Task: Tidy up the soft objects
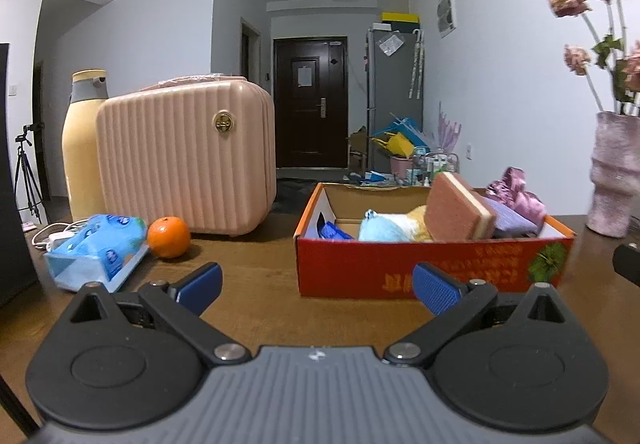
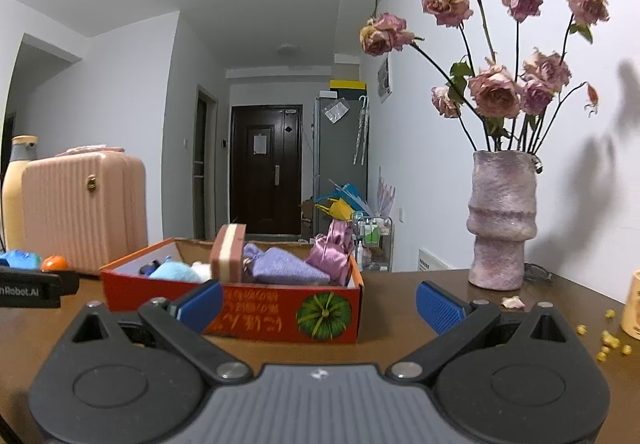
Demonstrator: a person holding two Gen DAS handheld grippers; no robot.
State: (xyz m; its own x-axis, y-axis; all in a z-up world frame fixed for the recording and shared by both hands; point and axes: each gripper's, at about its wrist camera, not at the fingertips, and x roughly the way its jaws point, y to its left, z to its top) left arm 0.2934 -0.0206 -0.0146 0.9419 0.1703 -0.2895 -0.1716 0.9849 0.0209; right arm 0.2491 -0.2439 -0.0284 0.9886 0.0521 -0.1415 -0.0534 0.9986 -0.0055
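Note:
A red cardboard box (image 1: 432,264) stands on the brown table; it also shows in the right wrist view (image 2: 256,318). It holds a pink sponge (image 1: 456,208) standing on edge, a light blue plush (image 1: 384,226), a purple pouch (image 2: 280,264) and a shiny pink bag (image 2: 334,252). My left gripper (image 1: 316,286) is open and empty, just short of the box's front left. My right gripper (image 2: 318,304) is open and empty, in front of the box's right end. A blue tissue pack (image 1: 98,248) lies at the left.
An orange (image 1: 169,237) sits beside the tissue pack. A pink ribbed case (image 1: 188,156) and a yellow bottle (image 1: 82,148) stand behind them. A pink vase of dried roses (image 2: 502,220) stands at the right, with yellow crumbs (image 2: 610,342) and a cup (image 2: 632,310) nearby.

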